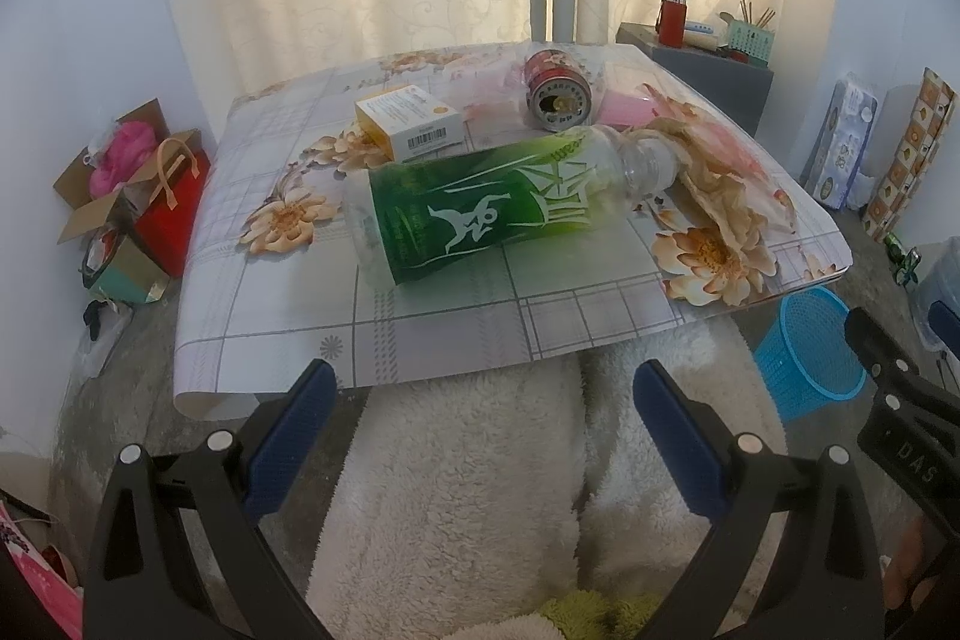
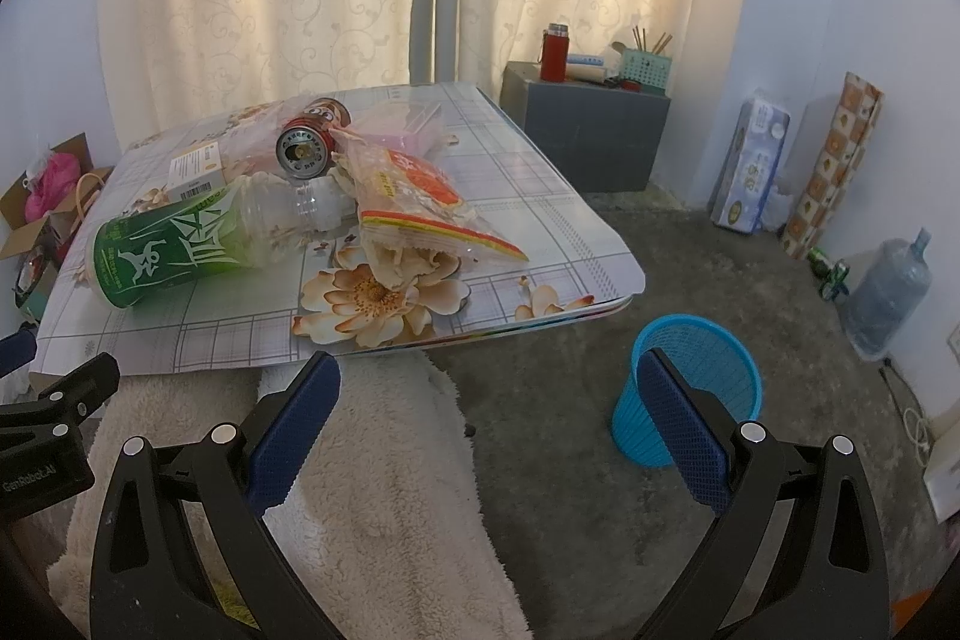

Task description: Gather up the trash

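Left gripper [image 1: 483,388]: lower centre of the left wrist view, blue-padded fingers [image 1: 303,418] spread wide apart, nothing between them, short of the table's near edge.
Right gripper [image 2: 489,388]: lower centre of the right wrist view, tongs likewise parted and empty; its right pad overlaps the bin in the picture.
Table [image 1: 300,316]: low, under a flowered checked cloth, filling the middle of the left view.
Bottle [image 1: 480,205]: clear plastic with a green label, lying on its side at frame centre; long axis runs from lower left to upper right, base at lower left, open neck at upper right, touching the wrapper.
Can [image 1: 558,91]: red, lying on its side in the upper centre behind the bottle; its opened top faces the camera, so its axis runs away from the viewer.
Box [image 1: 411,121]: small white and yellow carton, upper left of the bottle, barcode end toward the camera.
Wrapper [image 2: 420,202]: crumpled snack bag right of the bottle neck in the right view, torn mouth toward the near table edge.
Bin [image 2: 690,388]: blue mesh basket upright on the floor, lower right, off the table's corner.
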Demonstrator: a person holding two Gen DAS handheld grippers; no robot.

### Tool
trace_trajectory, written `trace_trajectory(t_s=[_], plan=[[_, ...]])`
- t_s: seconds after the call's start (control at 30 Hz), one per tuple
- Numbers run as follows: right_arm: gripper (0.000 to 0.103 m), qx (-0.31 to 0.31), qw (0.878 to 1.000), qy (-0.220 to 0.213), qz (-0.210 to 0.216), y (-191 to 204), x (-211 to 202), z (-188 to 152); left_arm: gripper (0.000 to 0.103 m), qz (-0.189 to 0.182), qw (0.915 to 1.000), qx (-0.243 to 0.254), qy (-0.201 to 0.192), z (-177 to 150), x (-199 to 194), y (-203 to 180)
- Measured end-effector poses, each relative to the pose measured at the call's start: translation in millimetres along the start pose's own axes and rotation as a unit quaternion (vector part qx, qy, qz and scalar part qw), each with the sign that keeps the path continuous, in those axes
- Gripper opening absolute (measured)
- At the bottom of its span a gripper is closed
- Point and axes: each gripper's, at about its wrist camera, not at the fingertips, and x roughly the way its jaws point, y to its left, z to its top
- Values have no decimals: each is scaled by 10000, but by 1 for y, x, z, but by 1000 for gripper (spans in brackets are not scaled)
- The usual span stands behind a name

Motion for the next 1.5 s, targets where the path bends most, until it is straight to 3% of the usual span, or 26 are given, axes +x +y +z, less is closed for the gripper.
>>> trace_trajectory(t_s=[1.5], plan=[[95, 4, 10000, 4, -2, 4, -1, -1, 97, 55, 9999, -6, 113, -6, 4, 7]])
